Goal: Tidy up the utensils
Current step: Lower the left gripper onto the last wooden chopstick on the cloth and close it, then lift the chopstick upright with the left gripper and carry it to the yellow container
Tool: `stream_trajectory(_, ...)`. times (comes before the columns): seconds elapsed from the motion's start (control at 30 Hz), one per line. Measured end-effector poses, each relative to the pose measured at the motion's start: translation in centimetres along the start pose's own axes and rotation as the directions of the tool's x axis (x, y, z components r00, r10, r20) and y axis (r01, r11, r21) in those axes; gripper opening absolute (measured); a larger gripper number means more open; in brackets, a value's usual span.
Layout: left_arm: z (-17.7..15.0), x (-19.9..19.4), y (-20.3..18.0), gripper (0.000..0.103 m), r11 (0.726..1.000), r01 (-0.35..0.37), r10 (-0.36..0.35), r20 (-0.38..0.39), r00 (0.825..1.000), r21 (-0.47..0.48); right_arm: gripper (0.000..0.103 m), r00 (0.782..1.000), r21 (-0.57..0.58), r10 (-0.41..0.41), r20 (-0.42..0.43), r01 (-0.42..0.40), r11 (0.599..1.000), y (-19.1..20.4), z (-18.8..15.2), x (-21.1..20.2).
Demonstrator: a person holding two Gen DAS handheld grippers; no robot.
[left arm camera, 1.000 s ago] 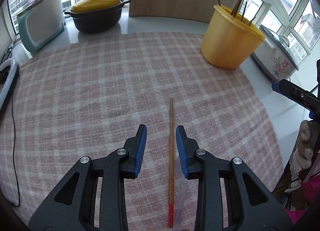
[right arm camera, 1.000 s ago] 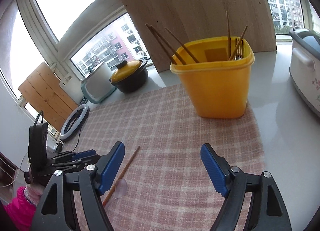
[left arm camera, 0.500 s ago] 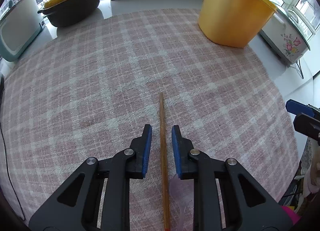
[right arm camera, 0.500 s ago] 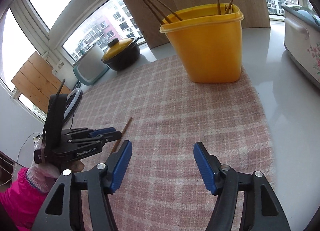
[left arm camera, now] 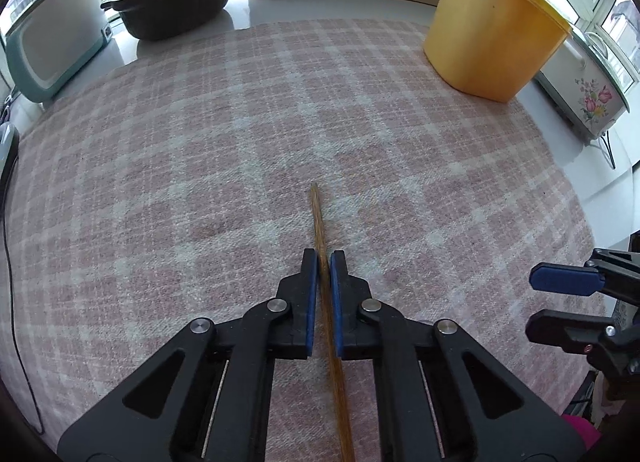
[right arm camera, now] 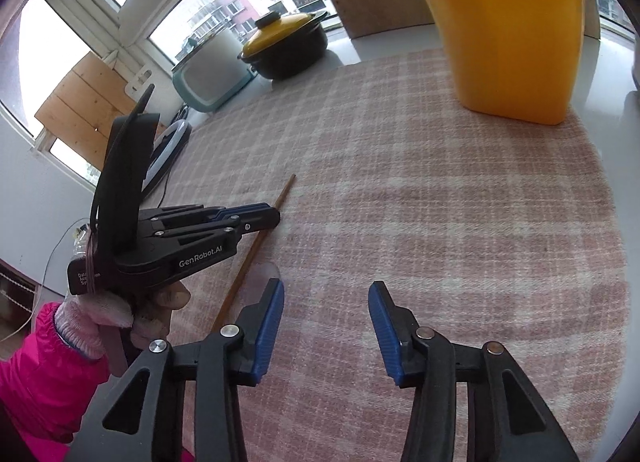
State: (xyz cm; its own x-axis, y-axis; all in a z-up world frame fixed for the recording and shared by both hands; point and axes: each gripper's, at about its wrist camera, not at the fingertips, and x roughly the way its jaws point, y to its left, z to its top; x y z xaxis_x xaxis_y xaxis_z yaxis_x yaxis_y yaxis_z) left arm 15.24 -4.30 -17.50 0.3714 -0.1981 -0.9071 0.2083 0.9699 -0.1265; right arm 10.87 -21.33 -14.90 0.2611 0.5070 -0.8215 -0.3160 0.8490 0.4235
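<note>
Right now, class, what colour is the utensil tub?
Yellow tub, clearest in the right wrist view.

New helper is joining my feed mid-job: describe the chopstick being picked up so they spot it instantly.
Start at the pink checked cloth covering the counter, with the yellow tub at its far right. On the near middle of the cloth lies one thin brown chopstick, shut in the left claw. It is the only utensil lying flat; the others stand in the tub.

The left gripper point(right arm camera: 276, 218) body reads "GenRobot.AI".
</note>
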Motion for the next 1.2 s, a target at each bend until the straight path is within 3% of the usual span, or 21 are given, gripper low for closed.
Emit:
stream_trajectory(0.4, -2.6, -1.9, 4.0, 0.005, 0.994, 0.011, -0.009, 0.014, 1.000, -0.113, 0.032, 0.991, -0.076, 0.039, -0.128, -0.049, 0.996, 3.2, 0.6, 5.7)
stream_trajectory(0.6, -3.1, -2.3, 4.5, 0.005, 0.991, 0.012, -0.009, 0.021, 1.000, -0.136, 0.031, 0.993, -0.113, -0.012, -0.114, -0.001, 0.994, 4.5, 0.7, 6.7)
stream_trajectory(0.73, -3.1, -2.4, 4.5, 0.004, 0.991, 0.011, -0.009, 0.018, 1.000, -0.137, 0.009, 0.991, -0.163, -0.082, -0.104, 0.064, 0.985, 5.3, 0.8, 7.1)
stream_trajectory(0.9, -3.3, -2.6, 5.2, 0.004, 0.982, 0.031, -0.026, 0.028, 0.999, -0.188, 0.005, 0.993, -0.096, -0.035, -0.110, 0.025, 0.995, 4.1, 1.2, 6.8)
stream_trajectory(1.2, -2.5, -5.7, 6.1, 0.003, 0.965, 0.070, -0.040, 0.123, 0.992, -0.253, 0.000, 0.999, -0.023, 0.021, -0.044, -0.022, 0.999, 2.8, 2.2, 4.0)
